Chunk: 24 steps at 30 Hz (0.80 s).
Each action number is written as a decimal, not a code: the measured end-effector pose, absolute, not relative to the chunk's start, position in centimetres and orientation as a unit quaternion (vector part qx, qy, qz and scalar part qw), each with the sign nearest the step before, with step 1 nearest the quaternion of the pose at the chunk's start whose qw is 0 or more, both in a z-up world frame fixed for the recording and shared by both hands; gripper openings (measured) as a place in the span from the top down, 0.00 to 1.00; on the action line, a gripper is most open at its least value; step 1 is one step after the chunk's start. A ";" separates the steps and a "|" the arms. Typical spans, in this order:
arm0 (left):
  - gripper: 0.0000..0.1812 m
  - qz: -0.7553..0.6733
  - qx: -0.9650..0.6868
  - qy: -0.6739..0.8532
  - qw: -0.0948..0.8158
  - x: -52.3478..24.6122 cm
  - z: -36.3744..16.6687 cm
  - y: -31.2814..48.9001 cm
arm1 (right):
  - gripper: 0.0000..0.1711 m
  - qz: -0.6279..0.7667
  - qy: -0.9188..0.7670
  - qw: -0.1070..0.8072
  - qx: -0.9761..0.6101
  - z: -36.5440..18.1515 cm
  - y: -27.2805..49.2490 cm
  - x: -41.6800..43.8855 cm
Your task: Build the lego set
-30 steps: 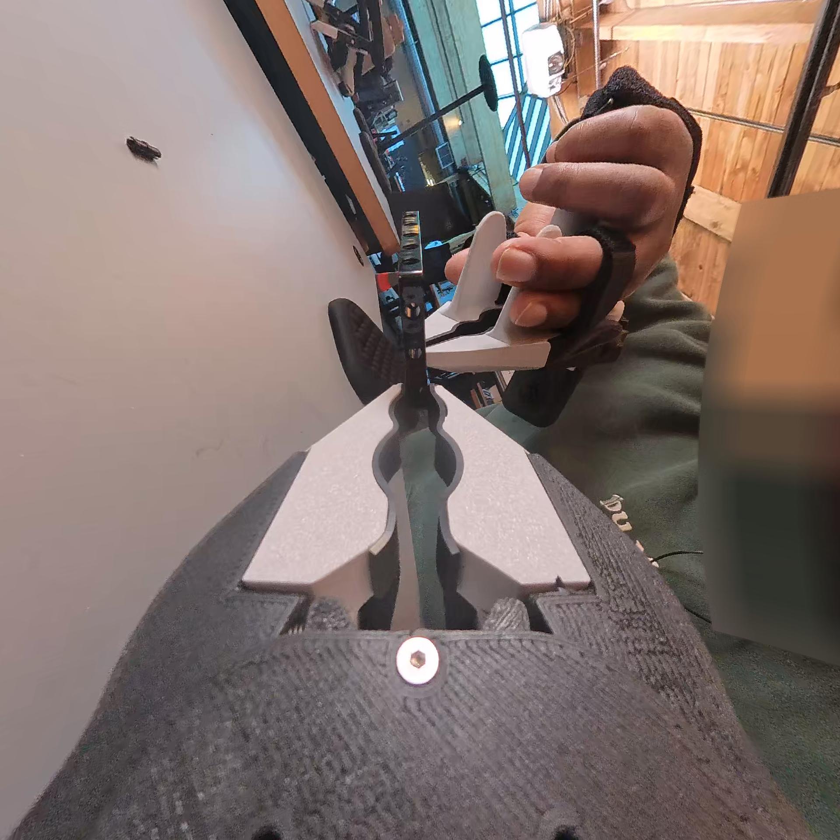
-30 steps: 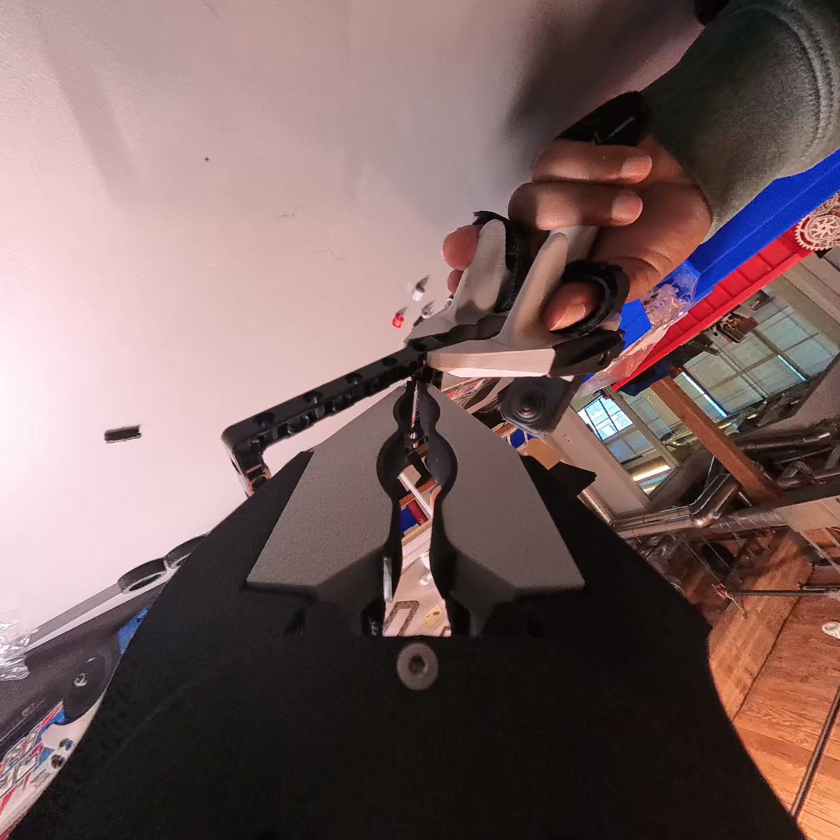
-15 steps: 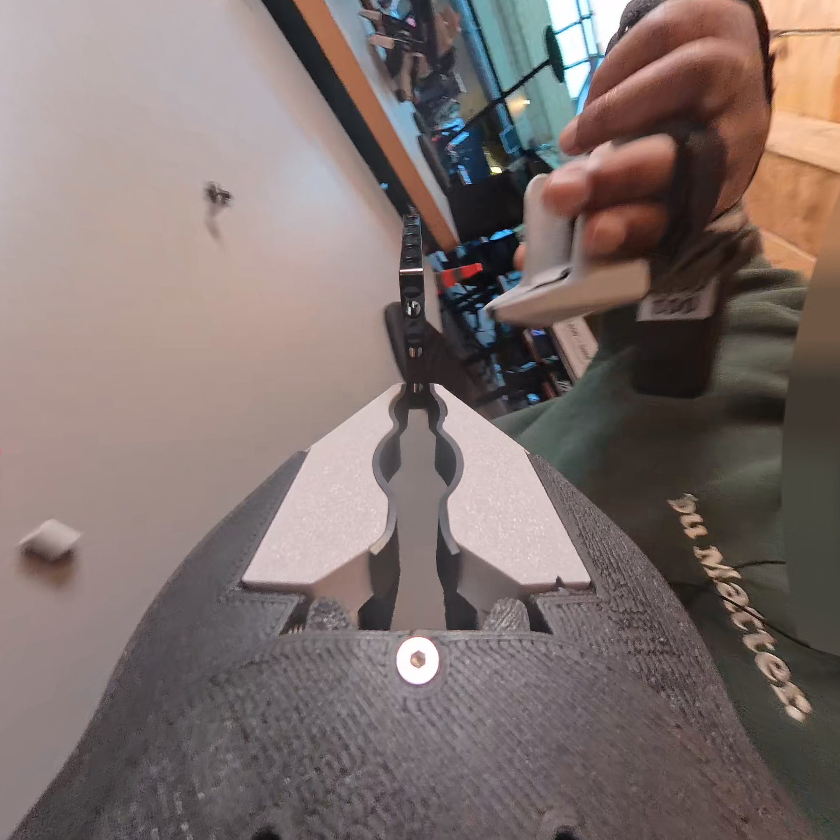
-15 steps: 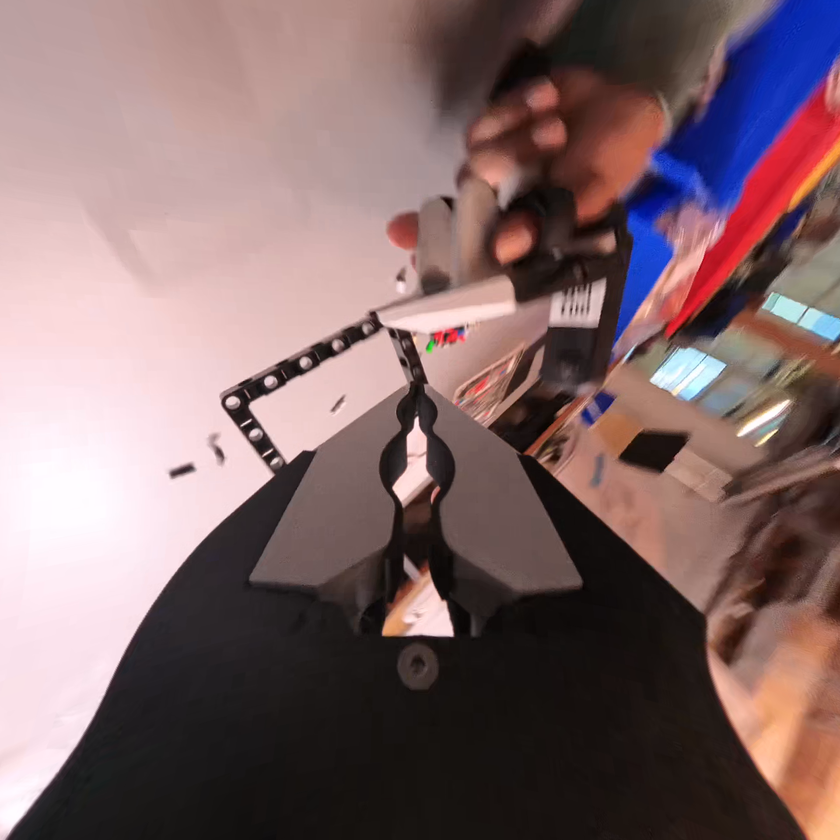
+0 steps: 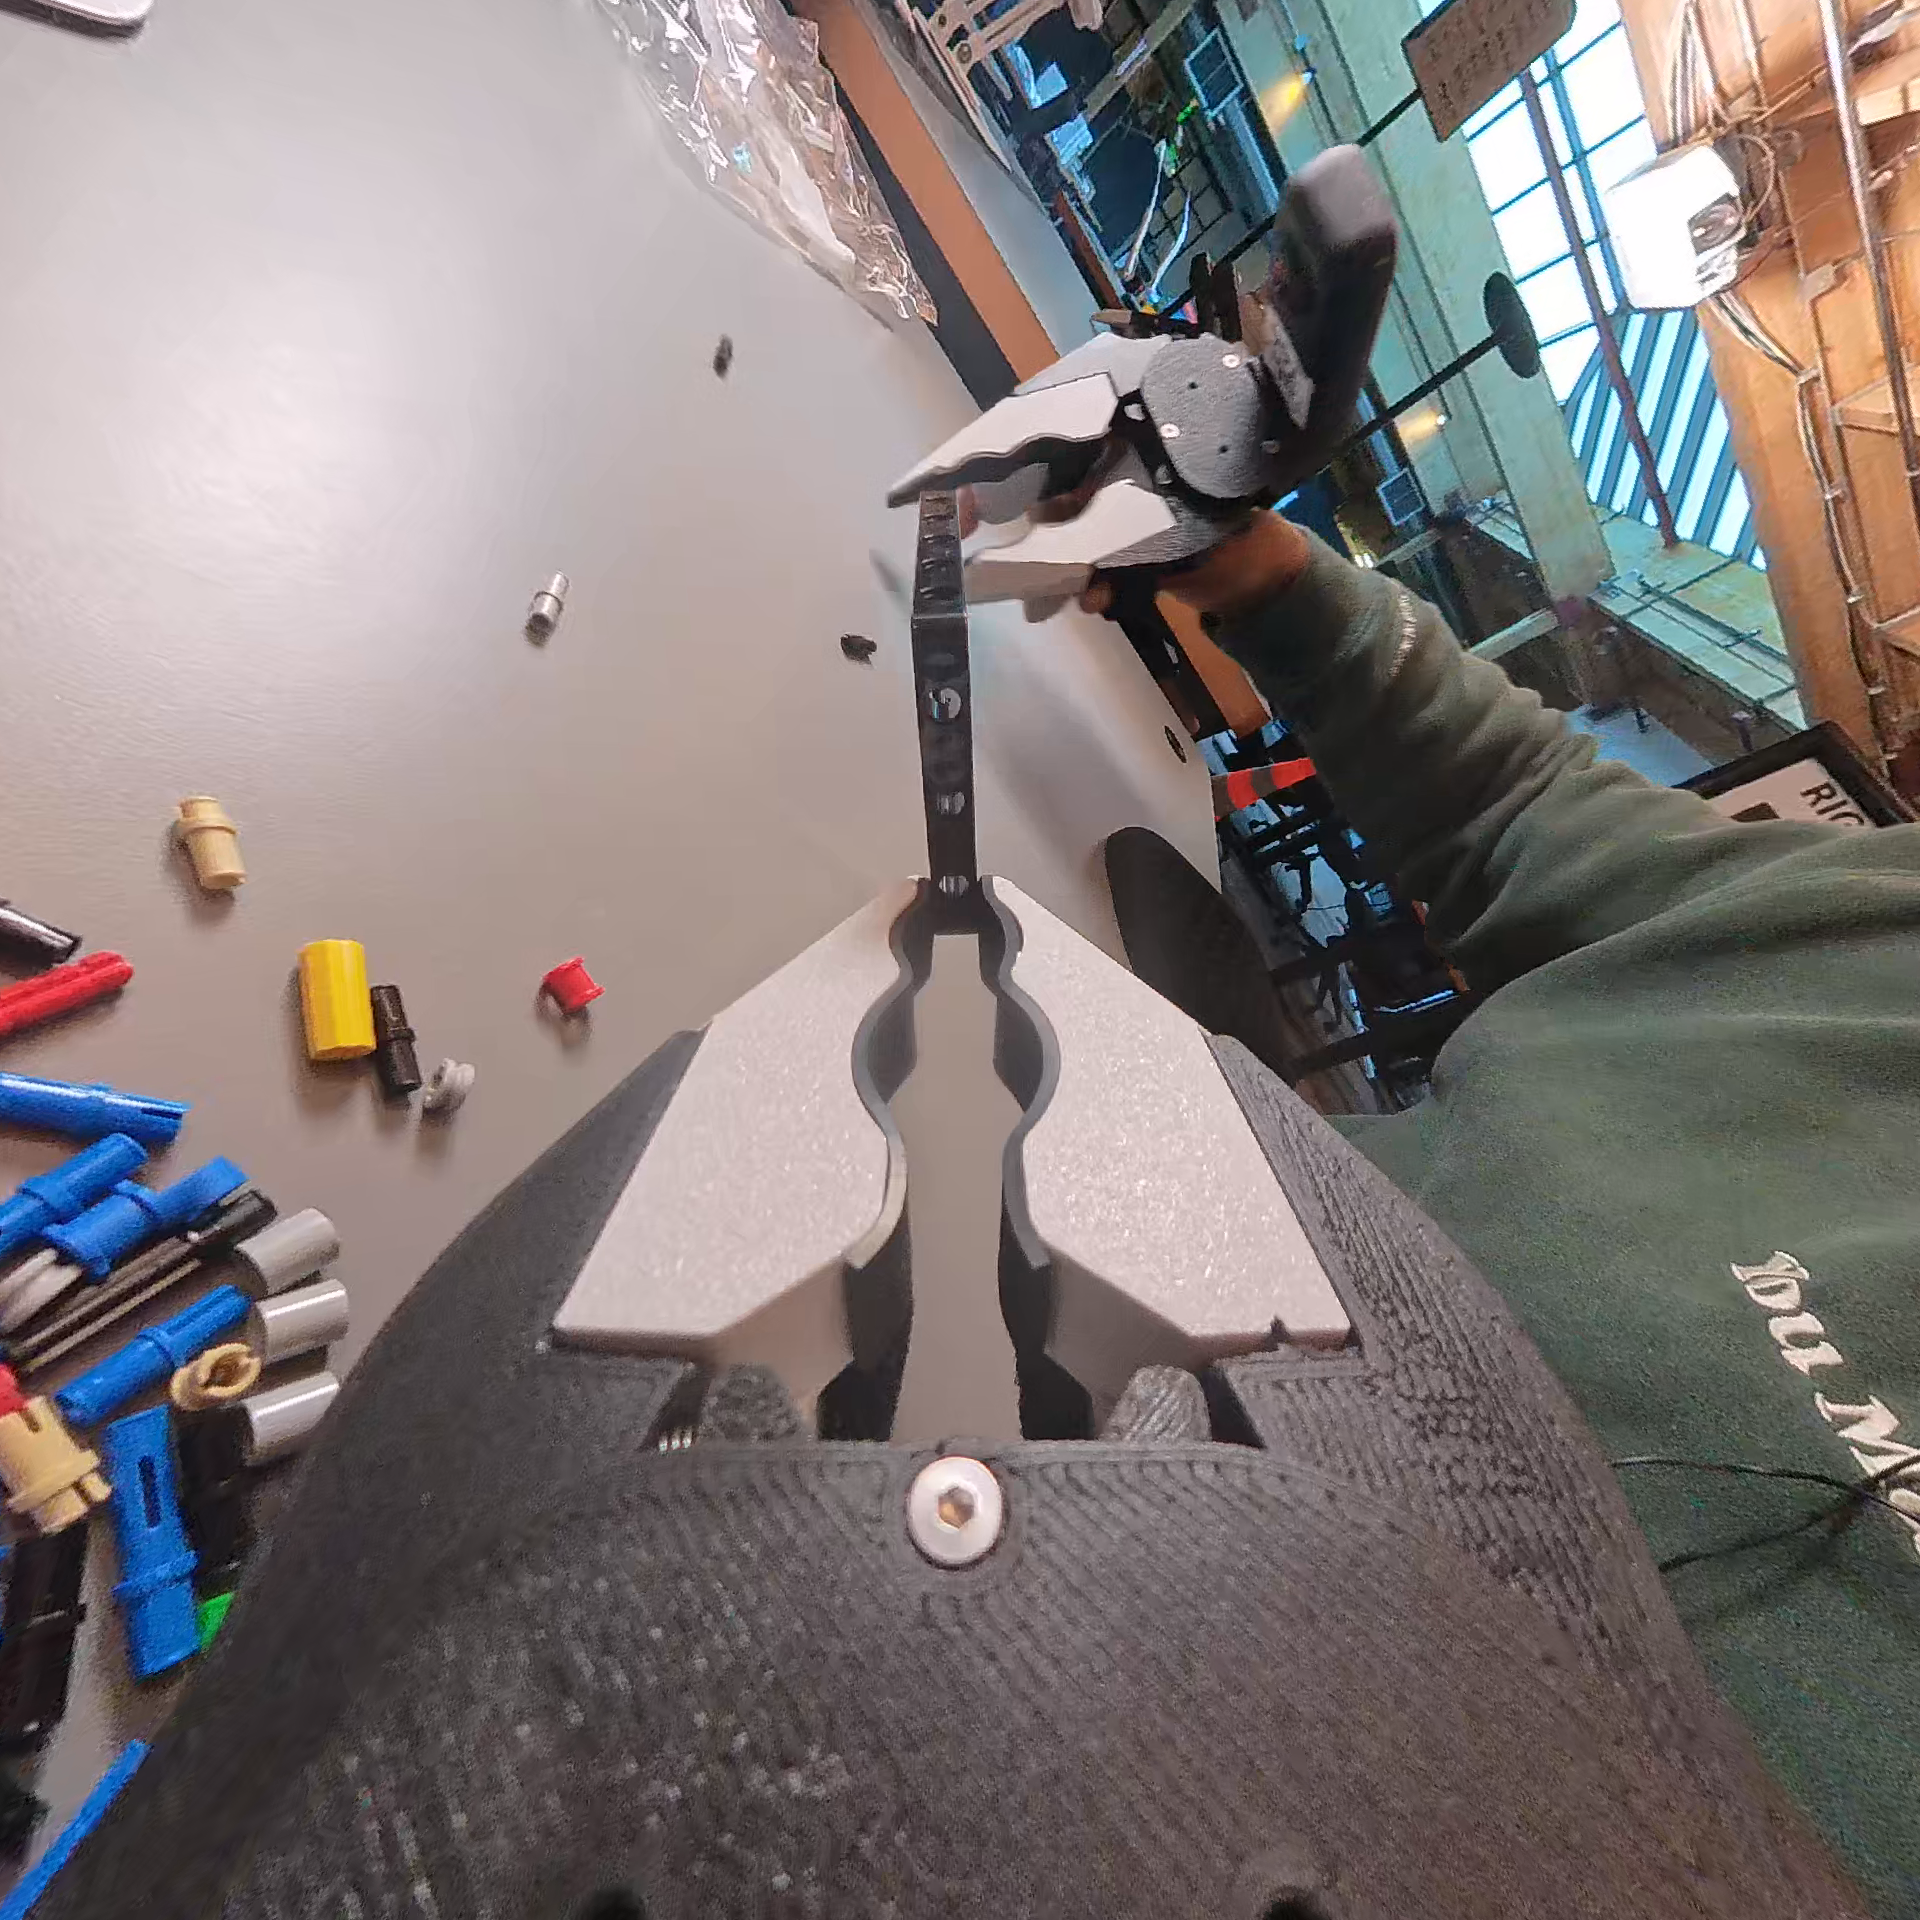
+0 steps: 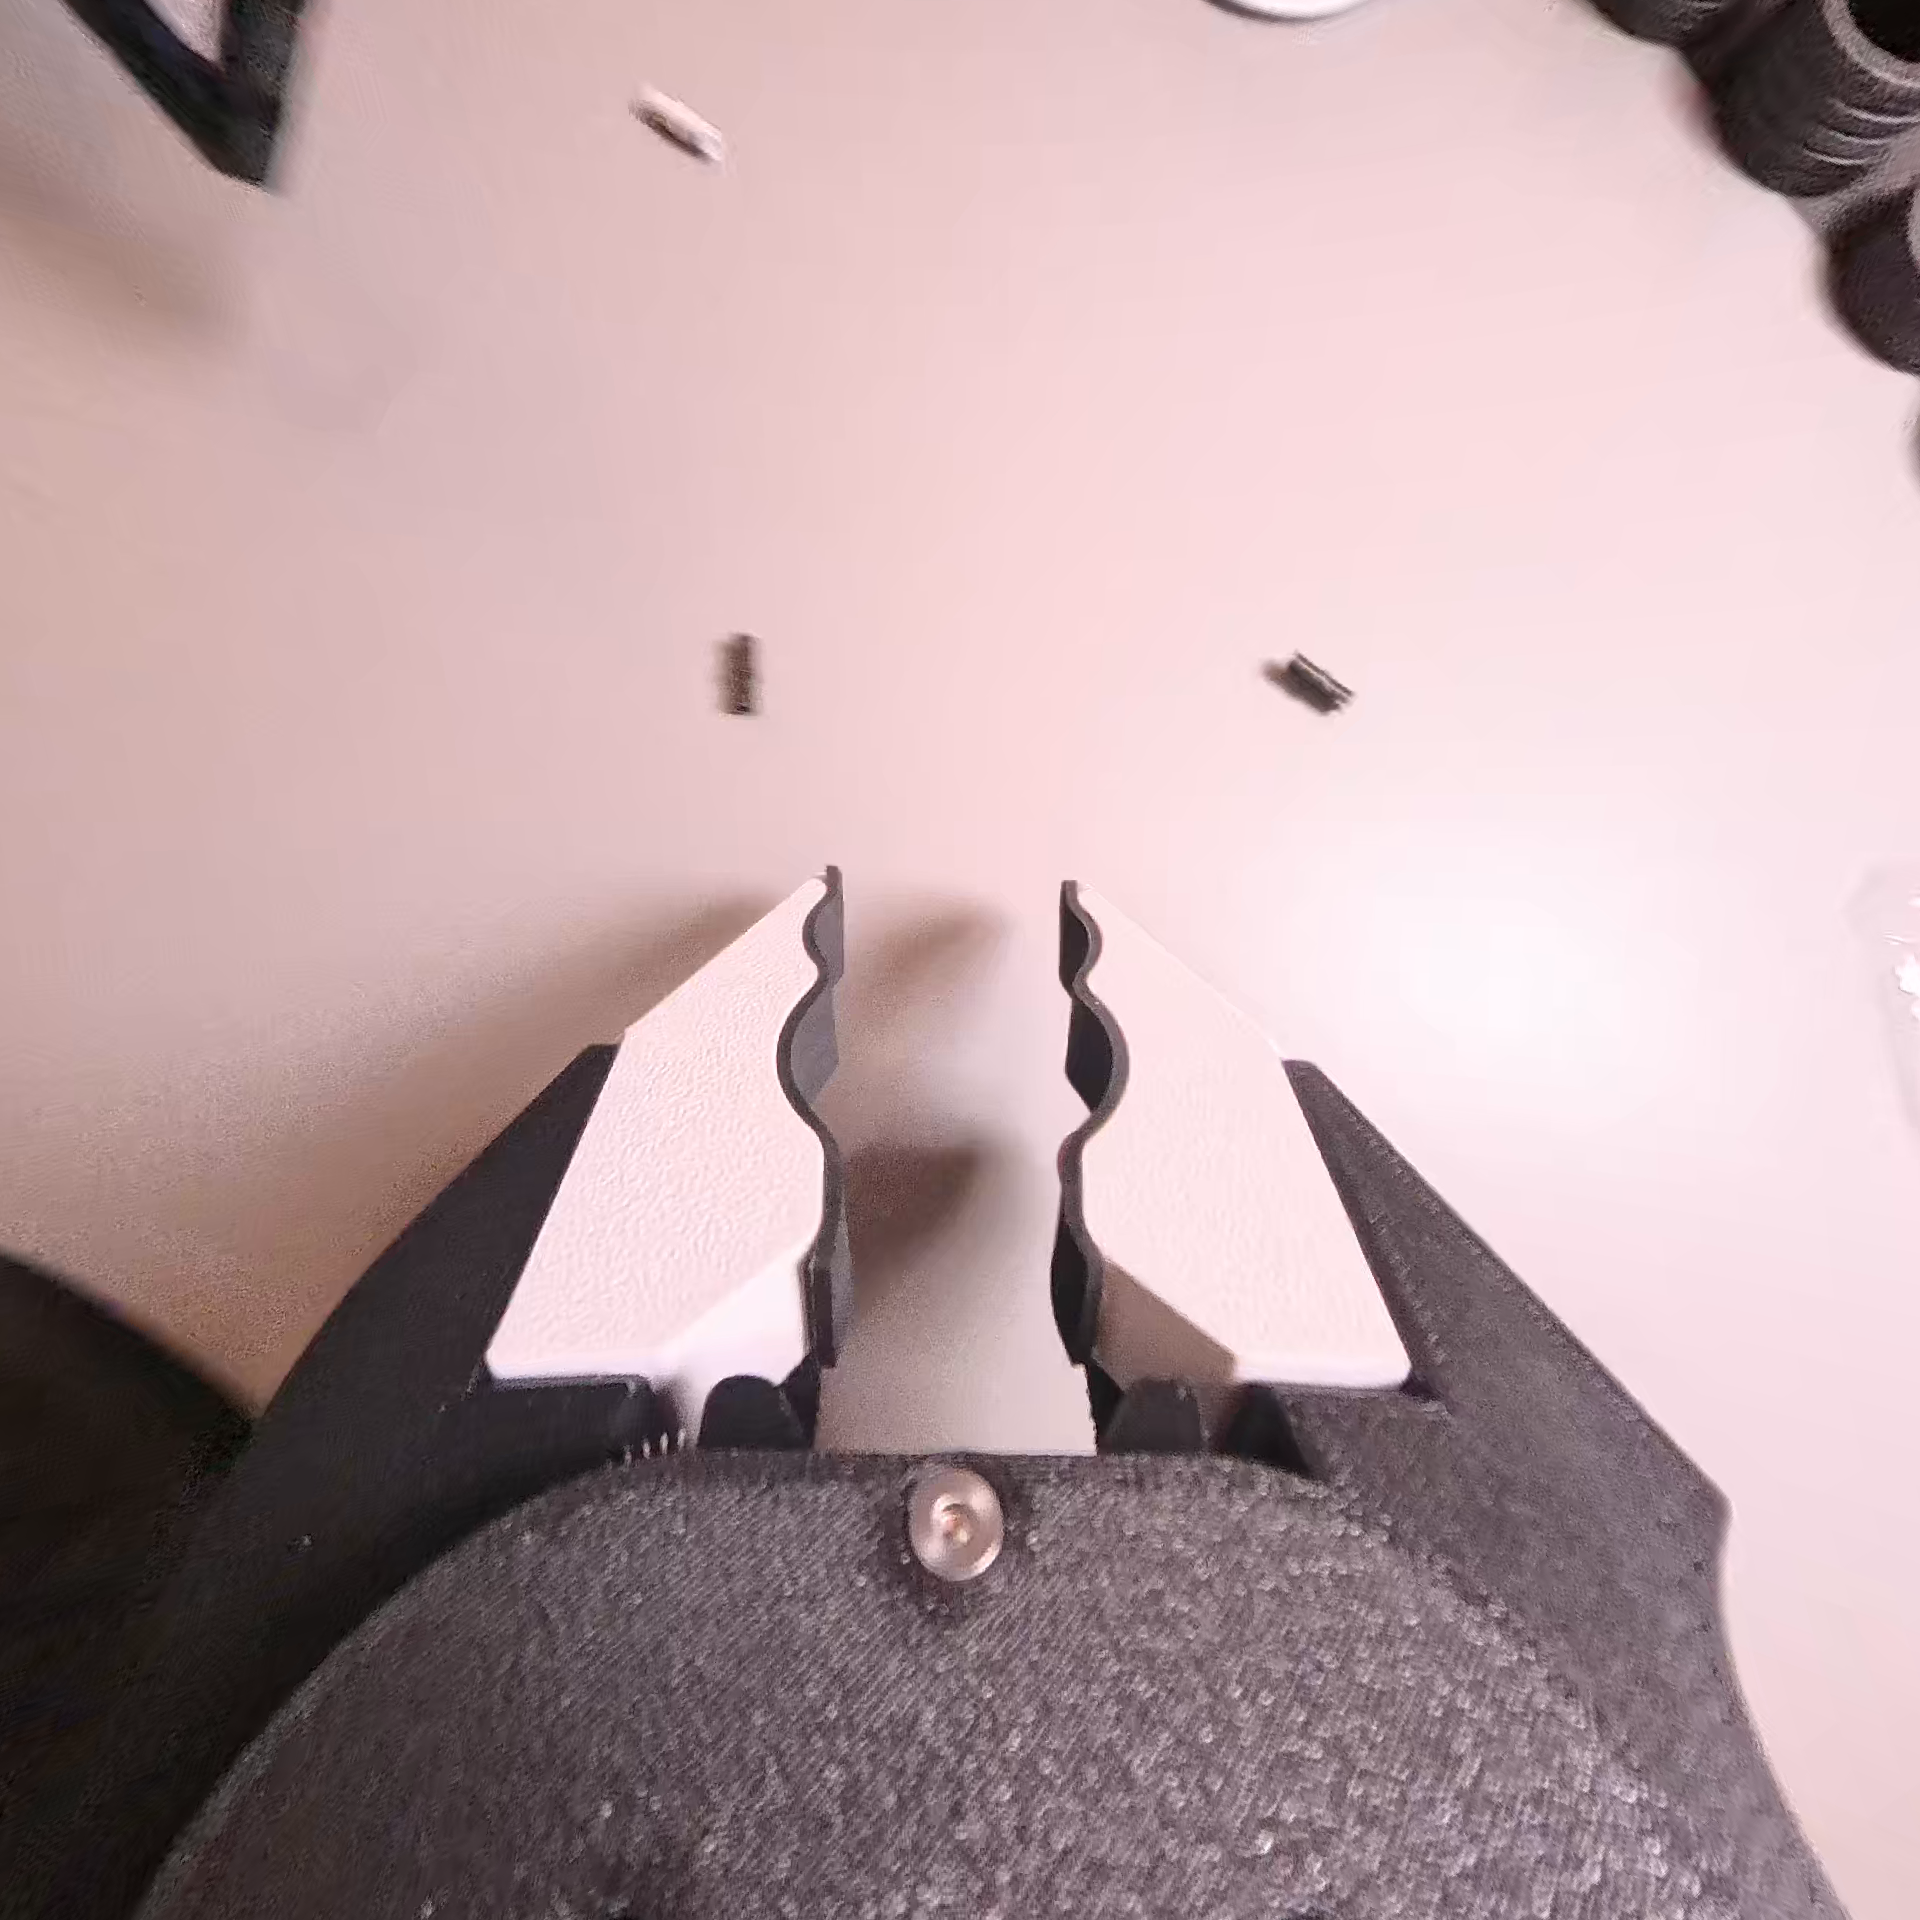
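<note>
My left gripper [image 5: 954,894] has its fingers pinched on the near end of a black beam [image 5: 943,717], a thin holed lego strip that stands out straight ahead of the tips, above the grey counter [image 5: 416,416]. In the left wrist view my right gripper [image 5: 961,530] sits at the beam's far end with its fingers spread on either side of it. I cannot tell whether they touch it. In its own view the right gripper [image 6: 949,899] looks down at bare counter with nothing between the parted fingers, and two small black pins [image 6: 737,673] [image 6: 1307,684] lie ahead, well apart from each other.

I judge the beam to be light, rigid, hard plastic. It will not bend, but its smooth faces could swivel in a tip grip, so I would hold it flat across the broad sides, close to where a pin goes in.

The pins are tiny and round and are likely to roll, so I would take one across its middle collar. Loose parts are heaped at the left edge of the counter: blue pegs [image 5: 114,1195], a yellow cylinder [image 5: 335,997] and a red bush [image 5: 569,985].
</note>
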<state>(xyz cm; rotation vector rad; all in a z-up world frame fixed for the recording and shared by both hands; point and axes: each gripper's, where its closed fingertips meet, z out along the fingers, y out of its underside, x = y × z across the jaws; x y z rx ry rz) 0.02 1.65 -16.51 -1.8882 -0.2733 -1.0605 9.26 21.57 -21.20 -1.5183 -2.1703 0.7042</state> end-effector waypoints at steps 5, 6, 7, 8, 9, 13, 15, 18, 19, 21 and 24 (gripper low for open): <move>0.97 -0.438 -0.763 -0.111 0.463 0.1 -16.9 1.9 | 0.77 0.243 -0.755 0.220 -0.568 -22.6 26.3 6.1; 0.97 -0.438 -0.763 -0.111 0.462 0.2 -17.0 1.9 | 0.76 0.238 -0.760 0.222 -0.563 -22.6 27.1 5.1; 0.97 -0.439 -0.764 -0.111 0.460 0.2 -17.2 1.9 | 0.74 0.236 -0.767 0.221 -0.554 -22.6 27.7 3.9; 0.97 -0.440 -0.765 -0.110 0.458 0.3 -17.3 2.0 | 0.73 0.240 -0.772 0.215 -0.548 -22.5 28.0 2.6; 0.97 -0.440 -0.765 -0.110 0.457 0.3 -17.4 2.0 | 0.72 0.253 -0.779 0.198 -0.539 -22.5 27.8 1.3; 0.97 -0.438 -0.767 -0.100 0.458 0.4 -17.4 2.0 | 0.72 0.245 -0.816 0.159 -0.499 -22.8 27.6 -3.2; 0.97 -0.439 -0.768 -0.096 0.457 0.5 -17.4 1.9 | 0.80 0.235 -0.834 0.142 -0.478 -22.8 27.6 -4.1; 0.97 -0.440 -0.770 -0.087 0.454 0.7 -17.5 1.8 | 0.89 0.218 -0.850 0.126 -0.462 -22.8 27.6 -4.1; 0.97 -0.440 -0.771 -0.084 0.453 0.8 -17.5 1.8 | 0.92 0.217 -0.852 0.126 -0.460 -22.8 27.5 -3.9; 0.97 -0.439 -0.773 -0.078 0.452 0.8 -17.5 1.7 | 0.98 0.225 -0.851 0.138 -0.454 -22.7 27.2 -3.6; 0.97 -0.437 -0.774 -0.075 0.453 0.8 -17.5 1.7 | 0.94 0.244 -0.846 0.143 -0.452 -22.7 26.8 -2.9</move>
